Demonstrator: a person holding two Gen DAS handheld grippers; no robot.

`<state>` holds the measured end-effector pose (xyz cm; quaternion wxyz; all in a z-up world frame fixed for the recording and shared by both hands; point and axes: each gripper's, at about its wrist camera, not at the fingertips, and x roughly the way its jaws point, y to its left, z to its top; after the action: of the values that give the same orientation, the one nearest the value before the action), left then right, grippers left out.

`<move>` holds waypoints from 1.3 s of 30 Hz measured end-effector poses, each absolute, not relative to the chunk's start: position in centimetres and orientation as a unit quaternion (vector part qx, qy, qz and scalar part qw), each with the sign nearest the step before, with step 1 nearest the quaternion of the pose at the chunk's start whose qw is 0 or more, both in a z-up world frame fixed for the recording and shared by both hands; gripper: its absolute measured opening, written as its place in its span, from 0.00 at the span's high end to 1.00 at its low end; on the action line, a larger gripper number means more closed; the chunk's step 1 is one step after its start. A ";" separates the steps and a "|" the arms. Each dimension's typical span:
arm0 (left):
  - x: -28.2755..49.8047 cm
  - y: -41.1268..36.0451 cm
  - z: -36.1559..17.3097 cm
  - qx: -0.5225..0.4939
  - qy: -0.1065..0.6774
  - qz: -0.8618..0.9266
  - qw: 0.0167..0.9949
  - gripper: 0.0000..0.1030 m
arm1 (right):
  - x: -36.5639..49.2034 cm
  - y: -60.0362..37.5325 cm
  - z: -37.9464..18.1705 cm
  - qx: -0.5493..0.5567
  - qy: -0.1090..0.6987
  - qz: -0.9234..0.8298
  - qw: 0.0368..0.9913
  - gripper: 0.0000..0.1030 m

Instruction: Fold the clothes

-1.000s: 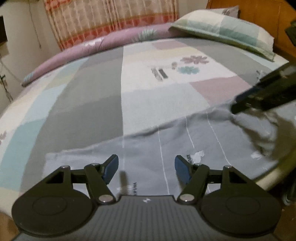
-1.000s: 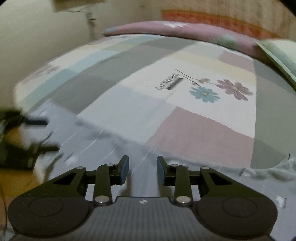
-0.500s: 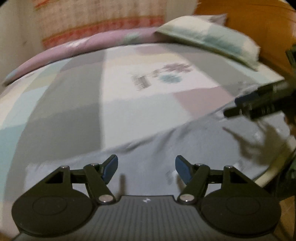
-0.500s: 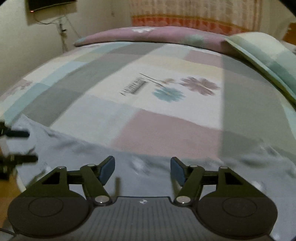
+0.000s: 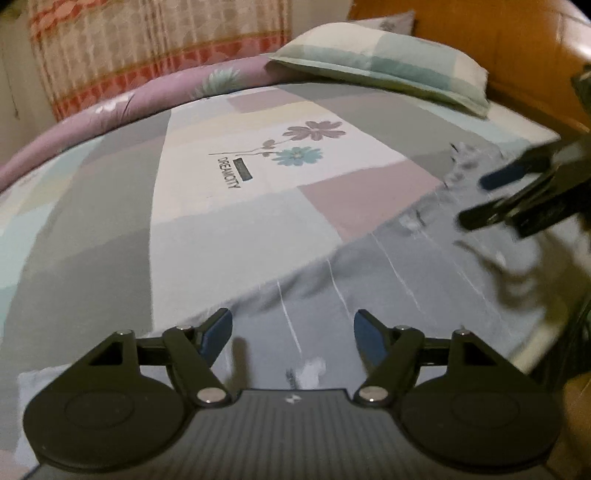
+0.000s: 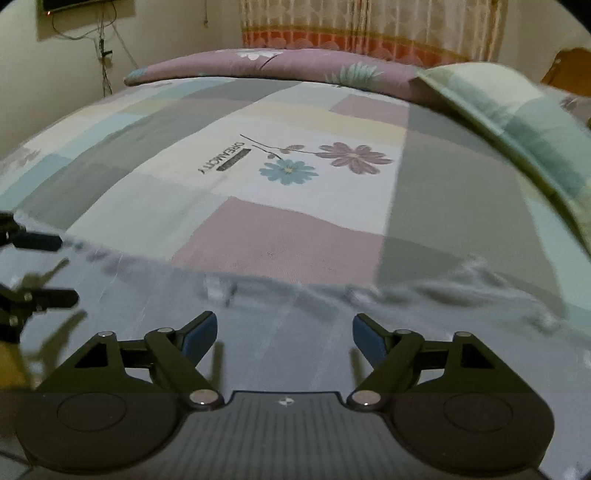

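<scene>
Since a second ago the right gripper (image 6: 284, 334) went from nearly closed to spread wide, and both rigs have shifted over the bed; left gripper (image 5: 293, 334) spread is unchanged.

Left gripper: fingers apart, nothing between them, over the near part of the grey garment (image 5: 369, 295). No contact visible.

Right gripper: fingers apart, empty, over the same garment (image 6: 295, 317), seen from the other end. In the left wrist view it shows at the right edge (image 5: 491, 199), blurred, fingers parted above the cloth.

Grey garment: spread flat along the near edge of the bed, thin white stripes across it, a white label patch near the left gripper. Far hem looks wrinkled, blurred in both views.

Bedsheet (image 5: 229, 229): patchwork of grey, pink, teal, cream blocks, flower print with "DREAMCITY" text mid-bed. Checked pillow (image 5: 384, 66) at the head by the wooden headboard (image 5: 517, 55). Purple rolled blanket (image 6: 295, 66) along the far side, under the curtain (image 6: 369, 26).
</scene>
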<state>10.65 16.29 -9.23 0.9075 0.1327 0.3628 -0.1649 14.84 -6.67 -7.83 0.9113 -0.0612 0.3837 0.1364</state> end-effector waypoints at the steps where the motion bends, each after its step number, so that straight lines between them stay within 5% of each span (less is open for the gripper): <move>1: 10.0 16.4 -9.3 0.142 0.362 -0.166 0.906 0.28 | 13.8 -7.0 -7.7 -0.060 0.384 0.134 0.911 0.13; 8: 7.7 18.2 -10.8 0.109 0.386 -0.126 0.907 0.23 | 8.2 -8.9 -10.9 -0.052 0.421 0.091 0.901 0.03; 25: 7.8 19.7 -9.9 0.067 0.394 -0.041 0.916 0.22 | 3.7 -17.8 -10.4 -0.006 0.401 0.043 0.915 0.03; 39: 9.5 7.7 -5.3 0.133 0.350 -0.149 0.915 0.22 | 11.1 -19.3 -10.0 -0.054 0.376 0.042 0.924 0.03</move>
<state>9.53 7.70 -5.26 0.9153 0.1327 0.3499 -0.1489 11.12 -19.34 -9.96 0.9241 -0.0539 0.3760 0.0424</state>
